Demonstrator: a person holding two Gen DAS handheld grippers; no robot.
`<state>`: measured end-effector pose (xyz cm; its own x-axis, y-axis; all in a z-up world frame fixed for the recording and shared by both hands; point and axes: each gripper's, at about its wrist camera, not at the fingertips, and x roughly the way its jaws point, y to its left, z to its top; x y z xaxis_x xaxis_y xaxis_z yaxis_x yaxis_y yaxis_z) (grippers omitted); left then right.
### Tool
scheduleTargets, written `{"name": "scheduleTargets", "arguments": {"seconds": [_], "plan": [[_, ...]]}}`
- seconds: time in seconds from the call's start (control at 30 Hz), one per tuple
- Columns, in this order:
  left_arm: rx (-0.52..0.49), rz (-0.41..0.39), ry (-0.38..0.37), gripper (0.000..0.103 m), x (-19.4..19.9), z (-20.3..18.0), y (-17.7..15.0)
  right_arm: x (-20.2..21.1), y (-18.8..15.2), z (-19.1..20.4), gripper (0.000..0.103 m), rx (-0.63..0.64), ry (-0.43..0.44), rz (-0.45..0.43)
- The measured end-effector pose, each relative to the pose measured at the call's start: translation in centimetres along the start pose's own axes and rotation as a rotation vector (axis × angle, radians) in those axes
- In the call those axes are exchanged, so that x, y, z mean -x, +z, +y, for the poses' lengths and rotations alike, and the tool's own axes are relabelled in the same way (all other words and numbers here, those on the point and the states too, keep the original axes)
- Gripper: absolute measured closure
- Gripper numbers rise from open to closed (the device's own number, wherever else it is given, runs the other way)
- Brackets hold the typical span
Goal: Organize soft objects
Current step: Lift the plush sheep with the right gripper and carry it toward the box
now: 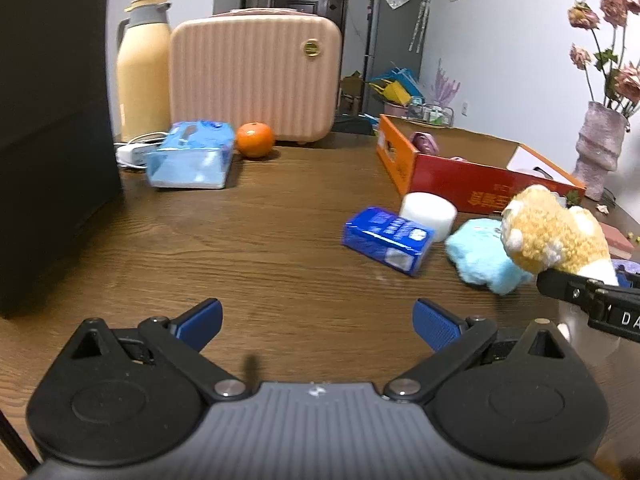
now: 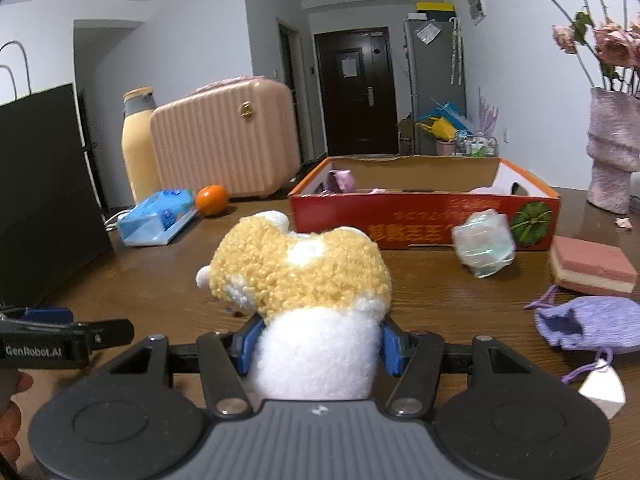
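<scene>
My right gripper is shut on a yellow and white plush toy and holds it above the wooden table; the toy also shows at the right of the left wrist view. My left gripper is open and empty over the table. A light blue fluffy toy lies on the table right of the left gripper. The open red and orange cardboard box stands beyond the plush toy with soft items inside. A purple knitted pouch and a pink sponge lie at the right.
A blue carton and a white roll lie by the box. A tissue pack, an orange, a pink case and a thermos stand at the back. A black box is left. A vase stands right.
</scene>
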<state>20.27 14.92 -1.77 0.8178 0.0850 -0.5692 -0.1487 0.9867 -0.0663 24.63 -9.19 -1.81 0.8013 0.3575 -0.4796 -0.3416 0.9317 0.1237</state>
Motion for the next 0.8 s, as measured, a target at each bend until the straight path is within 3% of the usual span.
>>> {"name": "scheduleTargets", "arguments": {"seconds": [0.8], "plan": [[-0.12, 0.003, -0.072, 0.0, -2.9, -11.3, 1.7, 2.1, 0.5, -9.6, 0.046, -0.058, -0.077, -0.056]]}}
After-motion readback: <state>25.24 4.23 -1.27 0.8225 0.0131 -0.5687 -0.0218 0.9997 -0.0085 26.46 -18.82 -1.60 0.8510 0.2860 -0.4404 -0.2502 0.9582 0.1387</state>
